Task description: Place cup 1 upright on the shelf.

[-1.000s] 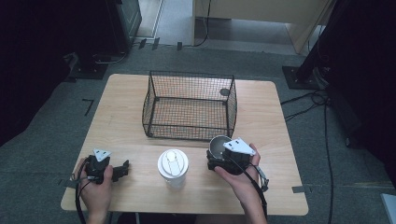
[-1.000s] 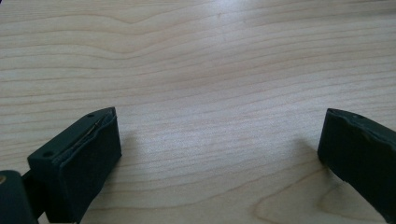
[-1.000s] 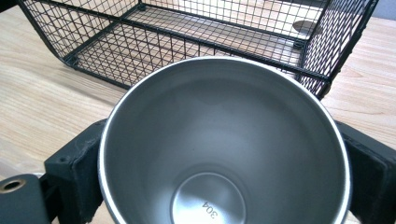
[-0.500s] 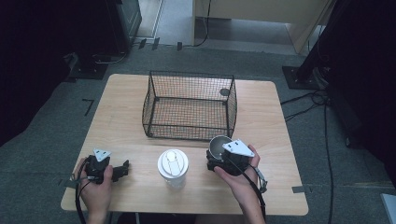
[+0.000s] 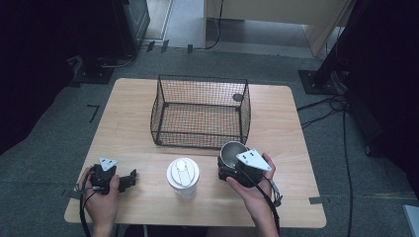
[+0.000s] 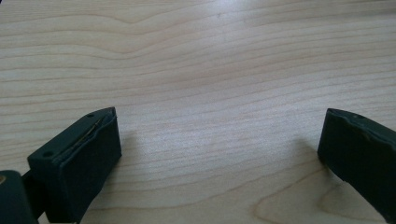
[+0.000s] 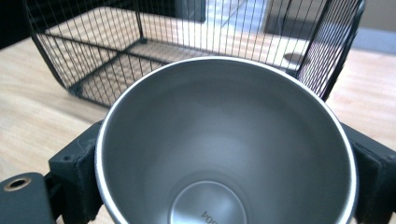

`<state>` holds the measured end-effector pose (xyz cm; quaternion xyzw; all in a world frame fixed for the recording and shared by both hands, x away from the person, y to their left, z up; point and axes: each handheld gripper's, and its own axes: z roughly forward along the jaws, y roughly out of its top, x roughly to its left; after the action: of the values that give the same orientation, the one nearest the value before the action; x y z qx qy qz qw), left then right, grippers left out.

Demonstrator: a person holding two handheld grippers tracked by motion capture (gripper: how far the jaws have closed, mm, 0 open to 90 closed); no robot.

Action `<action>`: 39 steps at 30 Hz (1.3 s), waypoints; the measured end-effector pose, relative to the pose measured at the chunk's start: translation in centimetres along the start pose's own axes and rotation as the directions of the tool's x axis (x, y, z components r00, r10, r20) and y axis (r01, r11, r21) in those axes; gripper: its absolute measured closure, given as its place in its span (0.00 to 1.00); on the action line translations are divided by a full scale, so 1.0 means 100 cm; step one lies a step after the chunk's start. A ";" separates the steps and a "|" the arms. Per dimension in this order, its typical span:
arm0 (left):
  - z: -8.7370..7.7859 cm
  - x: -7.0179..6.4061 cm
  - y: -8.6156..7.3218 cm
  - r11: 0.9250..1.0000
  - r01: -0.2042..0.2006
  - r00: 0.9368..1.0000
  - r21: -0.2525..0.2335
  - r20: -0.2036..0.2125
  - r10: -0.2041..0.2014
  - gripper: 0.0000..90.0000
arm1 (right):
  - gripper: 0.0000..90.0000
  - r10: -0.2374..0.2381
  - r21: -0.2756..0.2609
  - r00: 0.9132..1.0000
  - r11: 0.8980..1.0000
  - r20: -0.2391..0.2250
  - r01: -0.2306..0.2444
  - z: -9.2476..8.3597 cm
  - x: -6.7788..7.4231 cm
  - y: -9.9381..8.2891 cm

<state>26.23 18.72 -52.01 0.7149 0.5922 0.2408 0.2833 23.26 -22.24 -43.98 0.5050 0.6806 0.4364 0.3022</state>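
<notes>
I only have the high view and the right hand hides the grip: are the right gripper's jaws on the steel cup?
Observer: Yes. In the right gripper view the jaws stand against both sides of the steel cup, having just closed in on it.
Operator: Anything inside the cup?
Observer: No, it is empty; small print shows on its bottom.
Operator: And the left gripper?
Observer: The left gripper is open, with bare wooden table between its jaws.

Two black hand-held grippers [image 5: 129, 178] [image 5: 223, 170], grey triangular top plates, black trailing cables.
</notes>
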 end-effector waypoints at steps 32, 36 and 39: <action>0.000 0.000 0.000 1.000 0.001 1.000 -0.001 0.000 -0.001 0.00 | 0.08 -0.031 -0.384 0.999 0.923 0.021 0.037 -0.022 0.010 0.051; 0.000 0.000 0.000 1.000 0.001 1.000 -0.001 0.000 -0.001 0.00 | 0.08 -0.046 -0.429 0.999 0.902 0.024 0.052 -0.020 0.014 0.060; 0.000 0.000 0.000 1.000 0.000 1.000 0.000 0.000 0.000 0.00 | 0.08 -0.050 -0.451 0.998 0.890 0.027 0.057 -0.017 0.016 0.066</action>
<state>26.24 18.71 -52.00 0.7148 0.5924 0.2407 0.2833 24.11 -20.45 -37.30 0.4054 0.5719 0.5703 0.4282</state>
